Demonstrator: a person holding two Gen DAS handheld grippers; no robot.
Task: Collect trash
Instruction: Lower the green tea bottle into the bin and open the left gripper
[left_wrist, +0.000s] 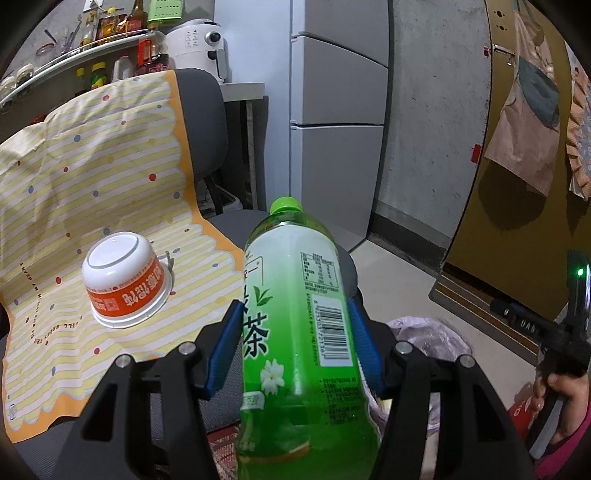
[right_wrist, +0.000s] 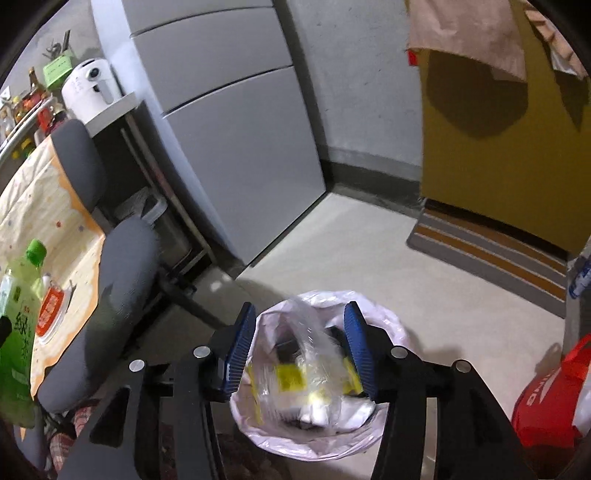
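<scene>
Your left gripper (left_wrist: 295, 339) clamps the green plastic tea bottle (left_wrist: 299, 332), angled downward; your right gripper (right_wrist: 301, 347) hangs parted over the white-lined trash bin (right_wrist: 306, 439), a clear plastic wrapper (right_wrist: 295, 373) loose between its fingers.

My left gripper (left_wrist: 293, 325) is clamped, pads pressing a load. My right gripper (right_wrist: 300, 328) is angled downward, jaws parted, gripping nothing.

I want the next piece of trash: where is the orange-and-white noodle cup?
The orange-and-white noodle cup sits upside down on the yellow striped cloth, at lower left of the left wrist view, left of the green tea bottle.
</scene>
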